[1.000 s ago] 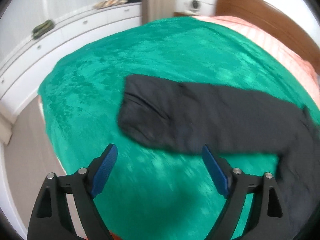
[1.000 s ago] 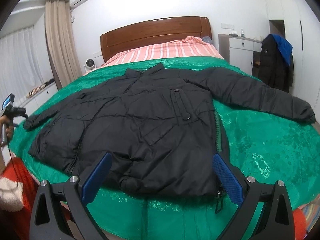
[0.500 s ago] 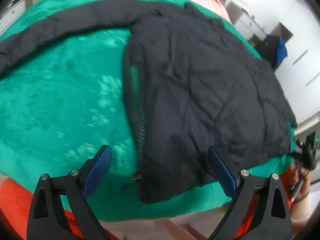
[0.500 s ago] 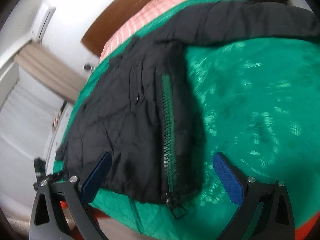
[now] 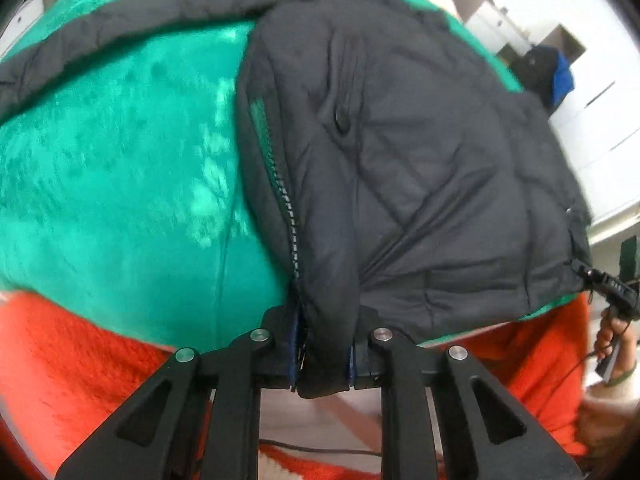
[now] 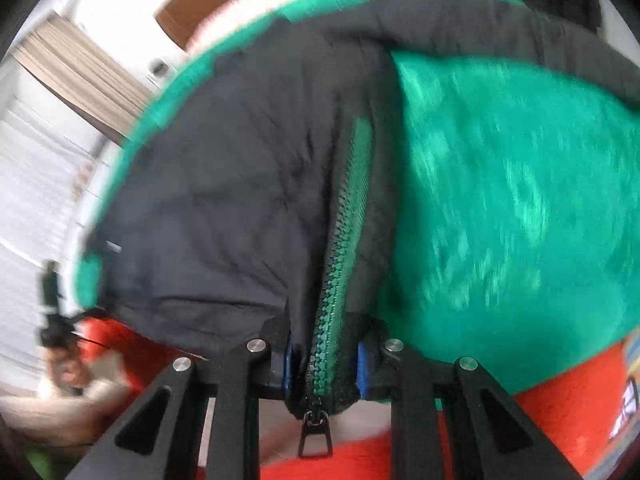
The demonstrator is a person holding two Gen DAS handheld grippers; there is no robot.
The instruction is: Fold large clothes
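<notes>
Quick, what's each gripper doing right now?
Left gripper: closing on the black jacket hem.
Right gripper: closing on the jacket's zipper edge.

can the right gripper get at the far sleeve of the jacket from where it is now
Probably not right now: the right gripper is closing on the black jacket's hem at the green zipper, and the sleeve lies away across the green blanket.

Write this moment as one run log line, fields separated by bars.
step: grasp hem | left tongs: closing on black jacket corner | right tongs: closing on other corner at green zipper | surface: green blanket
</notes>
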